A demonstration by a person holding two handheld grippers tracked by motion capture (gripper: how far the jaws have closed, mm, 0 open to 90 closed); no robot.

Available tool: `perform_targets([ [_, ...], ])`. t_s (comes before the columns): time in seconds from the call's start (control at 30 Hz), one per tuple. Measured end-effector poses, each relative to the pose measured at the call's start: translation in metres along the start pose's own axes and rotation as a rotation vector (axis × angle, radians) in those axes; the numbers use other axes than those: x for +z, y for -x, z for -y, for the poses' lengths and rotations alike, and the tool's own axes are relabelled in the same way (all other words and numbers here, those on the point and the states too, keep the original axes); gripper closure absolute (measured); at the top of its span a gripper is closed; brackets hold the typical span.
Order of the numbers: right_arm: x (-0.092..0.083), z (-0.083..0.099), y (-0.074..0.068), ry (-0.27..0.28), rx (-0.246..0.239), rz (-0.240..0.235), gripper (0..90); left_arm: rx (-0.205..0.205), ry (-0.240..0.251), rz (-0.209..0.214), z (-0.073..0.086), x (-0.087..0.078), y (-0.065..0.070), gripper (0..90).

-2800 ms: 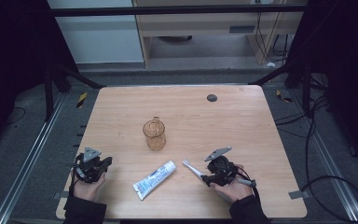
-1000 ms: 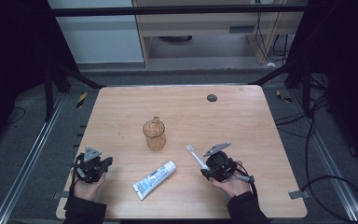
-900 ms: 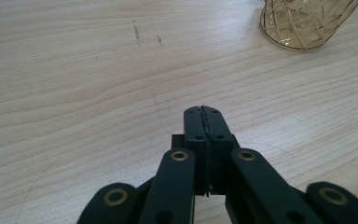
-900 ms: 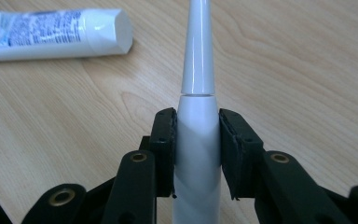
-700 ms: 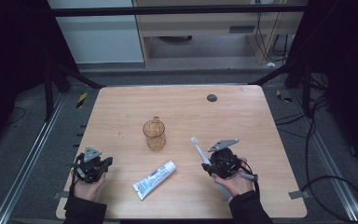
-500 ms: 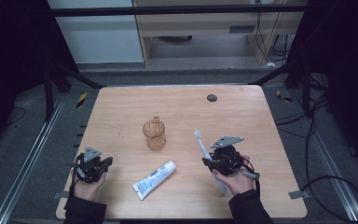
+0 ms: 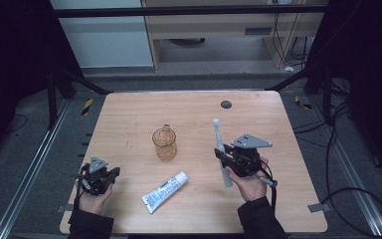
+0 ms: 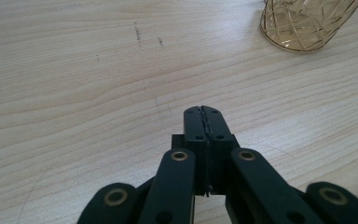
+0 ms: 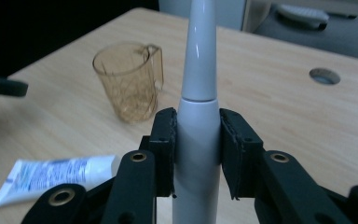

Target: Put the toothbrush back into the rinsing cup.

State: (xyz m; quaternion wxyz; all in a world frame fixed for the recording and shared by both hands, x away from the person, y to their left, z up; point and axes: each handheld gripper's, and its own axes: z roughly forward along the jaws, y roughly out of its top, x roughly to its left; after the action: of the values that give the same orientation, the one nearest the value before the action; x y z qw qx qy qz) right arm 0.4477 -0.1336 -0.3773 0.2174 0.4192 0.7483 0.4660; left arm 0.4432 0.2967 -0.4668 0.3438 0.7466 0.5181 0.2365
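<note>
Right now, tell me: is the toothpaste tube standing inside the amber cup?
No, the toothpaste tube lies flat on the table, apart from the amber cup.

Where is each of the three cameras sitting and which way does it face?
High view: above the person's side, facing forward and down on the table; both hands with tongs show.
Left gripper view: rides the left tongs, jaws shut, low over the wood, cup ahead.
Right gripper view: rides the right tongs, clamped on the toothbrush, toward the cup.
Shared: the cup is in all three; the toothpaste tube in the high and right gripper views.
</note>
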Motion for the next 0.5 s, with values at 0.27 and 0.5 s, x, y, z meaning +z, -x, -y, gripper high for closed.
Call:
perform_targets([
  [0.27, 0.004, -0.013, -0.003, 0.154, 0.05, 0.05, 67.9, -0.002, -0.001, 0.001, 0.0, 0.001, -0.001, 89.5],
  [0.5, 0.013, -0.027, -0.006, 0.249, 0.077, 0.075, 67.9, -0.006, 0.0, 0.002, 0.0, 0.001, -0.001, 89.5],
])
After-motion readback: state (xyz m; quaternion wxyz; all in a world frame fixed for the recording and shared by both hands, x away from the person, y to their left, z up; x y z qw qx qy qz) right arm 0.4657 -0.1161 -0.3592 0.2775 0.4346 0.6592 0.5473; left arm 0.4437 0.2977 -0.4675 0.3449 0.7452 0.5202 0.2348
